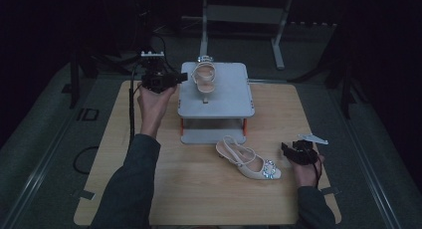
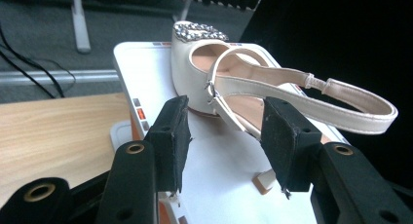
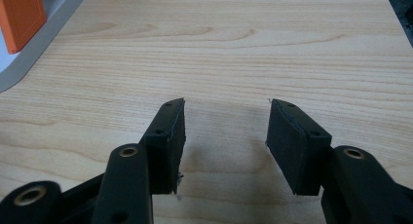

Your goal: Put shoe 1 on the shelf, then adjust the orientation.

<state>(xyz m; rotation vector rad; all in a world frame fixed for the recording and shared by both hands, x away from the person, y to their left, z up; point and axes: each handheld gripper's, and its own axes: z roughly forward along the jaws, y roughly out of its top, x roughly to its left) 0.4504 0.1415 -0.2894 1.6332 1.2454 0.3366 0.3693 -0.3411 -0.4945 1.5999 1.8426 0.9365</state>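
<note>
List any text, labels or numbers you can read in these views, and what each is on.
No readable text anywhere.
Small coloured marks along the stand's edge, in the left gripper view: too small and blurred to tell whether they are print.
Shoe on the stand: jewelled buckle, no lettering.
Shoe on the table: no lettering to be made out.
Table: plain wood grain.

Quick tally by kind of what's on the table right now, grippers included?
Shoes: 2 (shoe on the stand, shoe on the table)
Stands: 1 (grey stand)
Grippers: 2 (left gripper, right gripper)
Total: 5
</note>
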